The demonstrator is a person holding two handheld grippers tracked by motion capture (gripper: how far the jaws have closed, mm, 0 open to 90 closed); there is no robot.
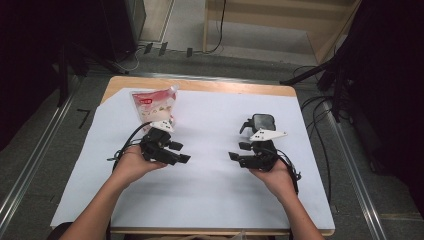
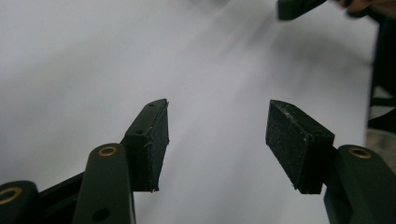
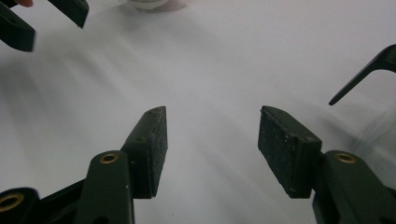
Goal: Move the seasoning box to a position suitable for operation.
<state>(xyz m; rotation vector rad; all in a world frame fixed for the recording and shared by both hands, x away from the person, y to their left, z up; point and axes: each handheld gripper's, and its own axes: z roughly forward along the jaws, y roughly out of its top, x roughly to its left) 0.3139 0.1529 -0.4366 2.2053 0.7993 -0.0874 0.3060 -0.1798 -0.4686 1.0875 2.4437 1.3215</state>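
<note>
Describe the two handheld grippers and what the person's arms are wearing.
Both the left gripper and right gripper are black, each topped by a pale three-cornered plate and trailing a black cable. Their jaws carry brass-coloured rivets and flat, dark, rough-textured pads. The forearms are bare, no sleeves.

A white sheet (image 1: 210,165) covers the light wooden table (image 1: 200,84). Near the sheet's far left corner sits a pouch (image 1: 154,106), white with red edges and a red label. To the right of the pouch on the sheet is a dark grey container (image 1: 263,121). The left gripper (image 1: 181,152) and right gripper (image 1: 237,151) are black, each topped by a pale grey plate; brass-coloured rivets dot their jaws.
</note>
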